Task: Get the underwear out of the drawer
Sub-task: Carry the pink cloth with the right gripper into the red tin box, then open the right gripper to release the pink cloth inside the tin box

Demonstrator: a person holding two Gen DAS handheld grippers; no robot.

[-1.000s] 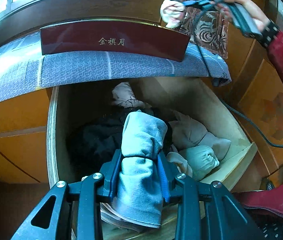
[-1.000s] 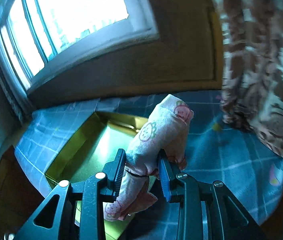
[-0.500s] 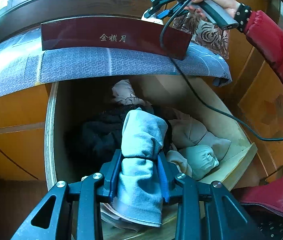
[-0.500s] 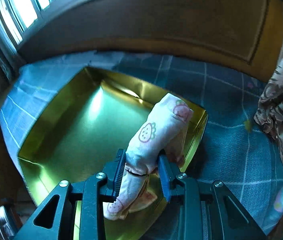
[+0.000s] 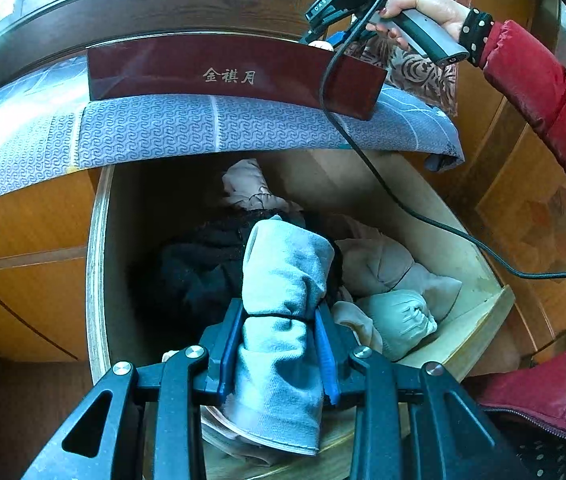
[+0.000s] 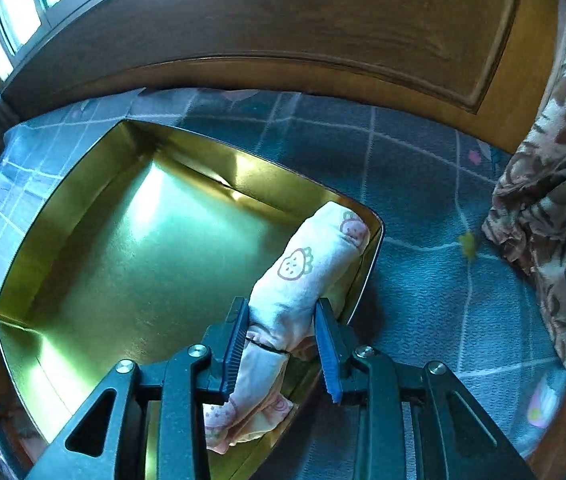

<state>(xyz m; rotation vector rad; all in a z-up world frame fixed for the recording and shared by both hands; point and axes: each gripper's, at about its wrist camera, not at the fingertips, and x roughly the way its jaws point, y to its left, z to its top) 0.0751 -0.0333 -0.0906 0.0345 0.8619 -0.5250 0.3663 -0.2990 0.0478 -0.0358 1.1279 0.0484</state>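
Hanging over the open drawer (image 5: 97,280), the left gripper (image 5: 279,354) is clamped on a rolled pale blue underwear (image 5: 283,292), lifted just above the pile, so that piece is as good as out but not yet set down anywhere. Below it, at about nine o'clock from the roll, lies a dark black garment (image 5: 199,268); at three o'clock sit beige bundles (image 5: 379,264) and a pale green bundle (image 5: 399,320), with another beige piece (image 5: 243,184) up at twelve, all of them in the drawer. Plenty left to take, by my reckoning.

Over to the right: the right gripper (image 6: 283,352) has its jaws pressed on a white rolled underwear with strawberry prints (image 6: 307,264), low inside a gold-lined box (image 6: 63,200), tucked into the corner at about two o'clock. The box floor is bare otherwise, so I'd call this the first piece delivered, and it is not released yet.

Around them, the box sits on a blue checked cloth (image 6: 423,280), a patterned curtain (image 6: 555,240) hangs at three o'clock, and from the left view the box's dark red side (image 5: 223,72) stands above the drawer. The right gripper's black cable (image 5: 403,200) trails across the drawer mouth and could snag the left hand's lift.
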